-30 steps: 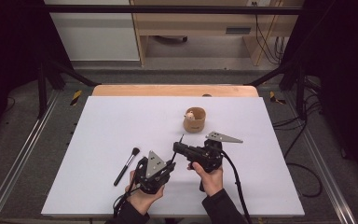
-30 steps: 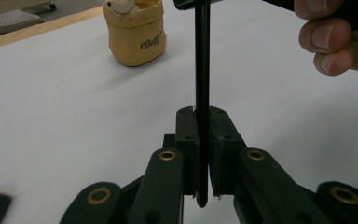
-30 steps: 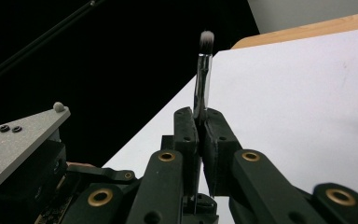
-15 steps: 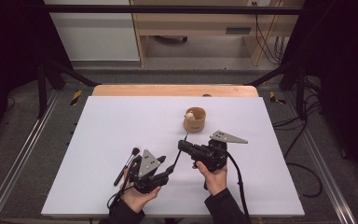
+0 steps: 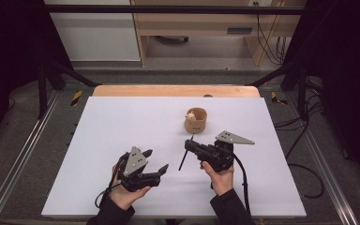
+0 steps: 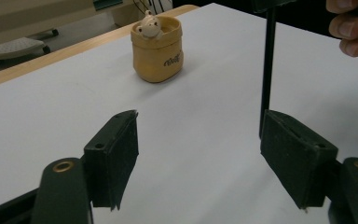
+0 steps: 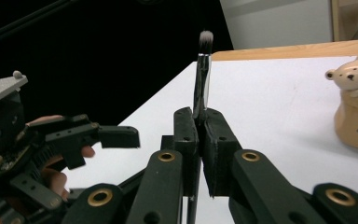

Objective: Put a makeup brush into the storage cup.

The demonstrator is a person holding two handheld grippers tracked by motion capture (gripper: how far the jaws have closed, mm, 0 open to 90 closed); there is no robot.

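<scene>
Right gripper [image 5: 190, 146] clamps the brush [image 7: 202, 79] – its bristle tip is visible in the right gripper view. Left gripper [image 6: 200, 154]: jaws just opened, wide, nothing between; beyond it stands the wooden cup [image 6: 158, 49].

Black brush [image 5: 185, 155] with silver ferrule, tan pot [image 5: 196, 120], cream bear [image 6: 150, 25], white table [image 5: 122, 122].

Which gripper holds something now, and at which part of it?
The right gripper holds the brush by its black handle; the left gripper, jaws just opening, holds nothing.
</scene>
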